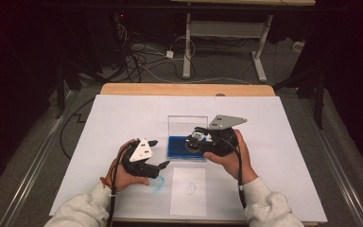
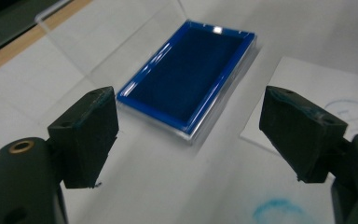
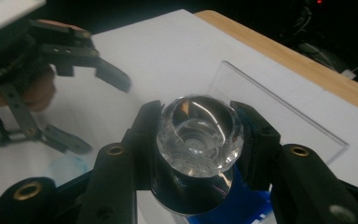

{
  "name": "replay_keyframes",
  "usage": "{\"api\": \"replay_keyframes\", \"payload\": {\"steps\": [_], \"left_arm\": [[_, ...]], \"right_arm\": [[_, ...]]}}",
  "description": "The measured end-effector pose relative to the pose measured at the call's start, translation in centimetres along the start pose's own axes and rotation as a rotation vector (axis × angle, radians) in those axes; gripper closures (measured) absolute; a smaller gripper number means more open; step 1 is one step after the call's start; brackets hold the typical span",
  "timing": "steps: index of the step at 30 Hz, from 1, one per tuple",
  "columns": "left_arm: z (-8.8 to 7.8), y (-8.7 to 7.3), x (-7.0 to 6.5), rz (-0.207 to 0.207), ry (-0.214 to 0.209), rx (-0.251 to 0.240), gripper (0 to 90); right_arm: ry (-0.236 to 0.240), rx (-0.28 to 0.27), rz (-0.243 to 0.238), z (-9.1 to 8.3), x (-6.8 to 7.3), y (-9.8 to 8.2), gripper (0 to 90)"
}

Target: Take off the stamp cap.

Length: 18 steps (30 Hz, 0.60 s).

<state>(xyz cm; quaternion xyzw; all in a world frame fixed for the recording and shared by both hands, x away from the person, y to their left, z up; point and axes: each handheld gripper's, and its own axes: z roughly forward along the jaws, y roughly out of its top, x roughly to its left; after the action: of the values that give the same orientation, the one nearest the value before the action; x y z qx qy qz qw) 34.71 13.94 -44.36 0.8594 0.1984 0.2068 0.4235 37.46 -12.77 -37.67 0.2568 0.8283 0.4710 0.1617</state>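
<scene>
My right gripper [image 1: 194,138] is shut on a stamp with a clear, rounded knob [image 3: 198,135], its pads pressing on both sides of the knob. It holds the stamp just over a blue ink pad [image 1: 176,147] whose clear lid [image 1: 184,124] stands open behind it. My left gripper [image 1: 161,152] hangs open and empty to the left of the pad, above the white surface. In the left gripper view the ink pad [image 2: 186,79] lies ahead between the wide-apart jaws of the left gripper [image 2: 191,126]. From the right gripper view the left gripper [image 3: 102,114] is at the upper left.
A small white paper [image 1: 189,189] with a faint blue round print lies near the front edge. A blue ink smear [image 1: 157,183] marks the white board [image 1: 123,118] beside it. The board covers a wooden table [image 1: 184,89]. Cables and desk legs are on the floor beyond.
</scene>
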Motion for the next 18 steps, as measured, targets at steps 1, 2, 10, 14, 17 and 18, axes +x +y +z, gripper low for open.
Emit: {"api": "replay_keyframes", "payload": {"steps": [1,2,10,14,17,18], "left_arm": [[0.2,0.3,-0.2,0.004,-0.007,-0.009,19.2],[0.4,0.6,-0.3,0.010,-0.005,-0.017,19.2],[1.8,1.6,-1.6,0.040,-0.032,-0.051,20.1],[2.2,1.8,-1.9,-0.013,-0.065,-0.086,20.3],[2.4,1.9,-2.0,-0.026,-0.084,-0.090,21.0],[2.5,1.9,-2.1,-0.033,-0.087,-0.090,21.5]], "right_arm": [[0.005,-0.001,0.003,0.2,0.2,0.0,56.6],[0.013,-0.001,0.009,0.5,0.3,-0.1,56.6],[0.046,-0.021,0.050,1.2,1.0,-0.6,56.6],[0.058,-0.040,0.064,1.2,1.3,-0.6,56.6],[0.072,-0.047,0.078,1.2,1.6,-0.7,56.6],[0.073,-0.047,0.075,1.3,1.6,-0.7,56.6]]}}
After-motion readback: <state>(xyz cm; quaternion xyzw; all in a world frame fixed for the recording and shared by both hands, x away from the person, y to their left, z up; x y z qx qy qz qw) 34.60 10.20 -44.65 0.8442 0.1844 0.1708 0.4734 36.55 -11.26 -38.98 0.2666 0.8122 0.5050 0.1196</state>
